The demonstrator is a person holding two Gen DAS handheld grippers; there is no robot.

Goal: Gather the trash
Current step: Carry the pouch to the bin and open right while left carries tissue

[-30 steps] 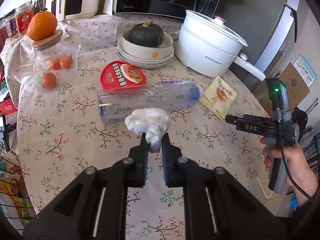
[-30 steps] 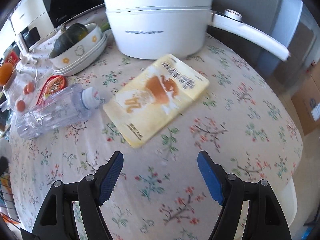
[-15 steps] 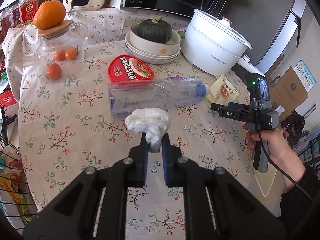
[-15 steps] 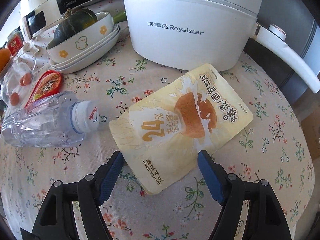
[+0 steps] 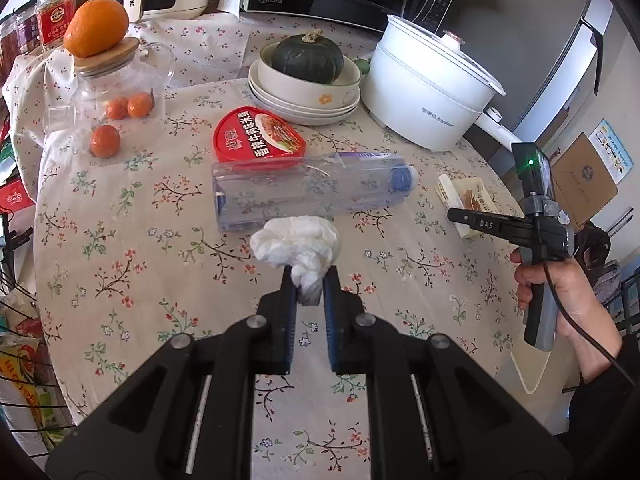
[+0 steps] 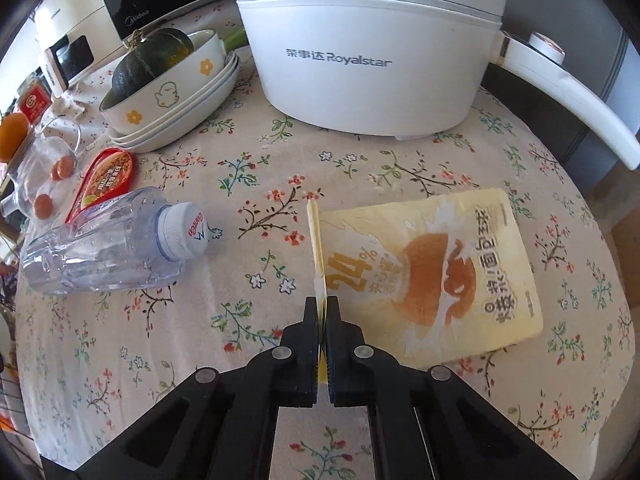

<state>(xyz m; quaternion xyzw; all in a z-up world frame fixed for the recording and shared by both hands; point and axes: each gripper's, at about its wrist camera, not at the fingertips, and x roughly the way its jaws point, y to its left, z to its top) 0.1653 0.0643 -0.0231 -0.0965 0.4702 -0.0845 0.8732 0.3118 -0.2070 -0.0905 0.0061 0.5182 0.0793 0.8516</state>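
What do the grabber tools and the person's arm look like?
Both are black, with two flat fingers lined with blue pads and round silver bolts. The left gripper and right gripper match. From the side, the right one has a grey handle, "DAS" in white, a green light, and a black cable. The hand wears a dark sleeve.

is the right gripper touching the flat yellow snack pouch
Touching: the right wrist view shows the right gripper pinching the yellow snack pouch's folded-up edge.

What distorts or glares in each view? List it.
Left wrist view: fisheye bows the table, black corners, crisp focus, white tissue bright. Right wrist view: white pot bulges, bottle glints, yellow packet sharp.
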